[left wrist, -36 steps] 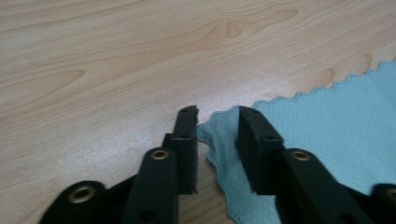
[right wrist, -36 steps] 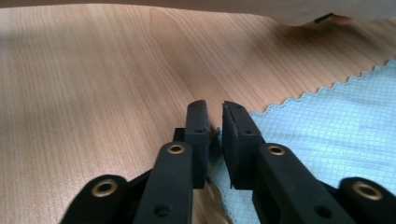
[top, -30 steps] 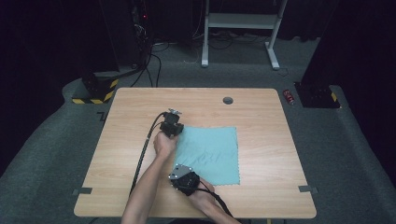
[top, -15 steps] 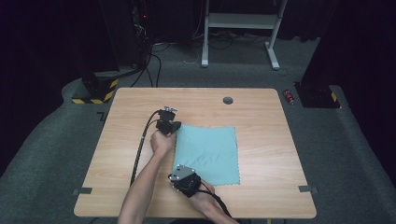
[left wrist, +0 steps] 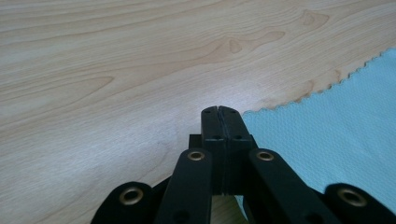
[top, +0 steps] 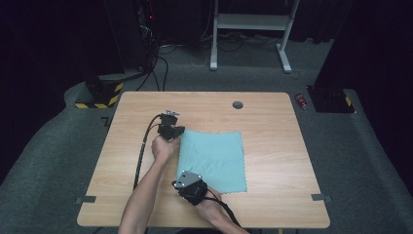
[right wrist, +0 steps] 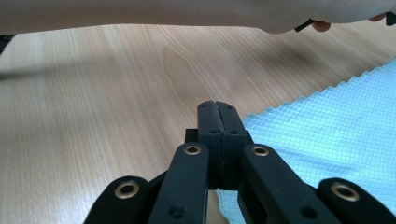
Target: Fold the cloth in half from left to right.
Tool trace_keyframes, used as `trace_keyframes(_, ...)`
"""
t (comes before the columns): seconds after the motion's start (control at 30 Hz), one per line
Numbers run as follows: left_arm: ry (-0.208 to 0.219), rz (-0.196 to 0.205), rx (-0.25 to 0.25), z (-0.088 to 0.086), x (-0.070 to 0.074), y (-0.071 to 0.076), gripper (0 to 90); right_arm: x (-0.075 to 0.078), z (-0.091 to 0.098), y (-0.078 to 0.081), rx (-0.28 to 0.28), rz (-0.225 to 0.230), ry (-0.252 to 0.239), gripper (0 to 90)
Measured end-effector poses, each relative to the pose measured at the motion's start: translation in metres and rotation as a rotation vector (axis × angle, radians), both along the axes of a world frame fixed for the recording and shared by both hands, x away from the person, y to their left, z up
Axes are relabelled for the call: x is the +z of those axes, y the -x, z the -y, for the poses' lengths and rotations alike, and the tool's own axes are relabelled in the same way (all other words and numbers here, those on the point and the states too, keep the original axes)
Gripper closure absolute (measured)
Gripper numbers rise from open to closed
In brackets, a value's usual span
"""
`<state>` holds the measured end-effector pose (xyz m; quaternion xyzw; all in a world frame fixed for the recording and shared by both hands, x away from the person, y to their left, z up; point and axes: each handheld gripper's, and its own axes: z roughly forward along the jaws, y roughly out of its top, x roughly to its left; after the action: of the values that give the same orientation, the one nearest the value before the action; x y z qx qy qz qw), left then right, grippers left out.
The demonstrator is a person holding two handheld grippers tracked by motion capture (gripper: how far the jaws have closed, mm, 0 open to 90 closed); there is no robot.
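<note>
A teal cloth (top: 214, 158) lies flat on the wooden table (top: 272, 122). My left gripper (top: 178, 132) sits at the cloth's far left corner. In the left gripper view the left gripper (left wrist: 218, 112) has its jaws shut, and the corner of the cloth (left wrist: 336, 135) runs in between the pads. My right gripper (top: 180, 184) is at the near left corner. In the right gripper view the right gripper (right wrist: 217, 106) is likewise shut, with the zigzag edge of the cloth (right wrist: 336, 126) ending at its pads. A forearm (right wrist: 187, 16) crosses above.
A round cable hole (top: 237, 105) sits near the table's far edge. Tape strips (top: 320, 197) mark the near corners. Cables trail from both grippers toward the near left. On the floor behind are a small red object (top: 302, 101), a white frame (top: 248, 22) and a yellow-black striped base (top: 100, 95).
My left gripper has shifted a little to the left at the cloth's far corner, and the cloth's left edge went with it. The right gripper has stayed put.
</note>
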<state>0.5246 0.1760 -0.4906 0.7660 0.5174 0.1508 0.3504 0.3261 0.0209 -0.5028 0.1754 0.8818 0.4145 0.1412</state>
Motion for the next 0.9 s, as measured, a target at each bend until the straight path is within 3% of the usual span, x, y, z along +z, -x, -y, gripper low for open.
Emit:
trace_keyframes(0.67,0.010,0.019,0.042,-0.050,0.021,0.020,90.0,0.018,-0.025,0.003,0.087,-0.048,-0.091,90.0)
trace_keyframes(0.9,0.018,0.022,0.046,-0.044,0.019,0.019,90.0,0.017,-0.005,0.002,0.049,-0.064,-0.126,90.0)
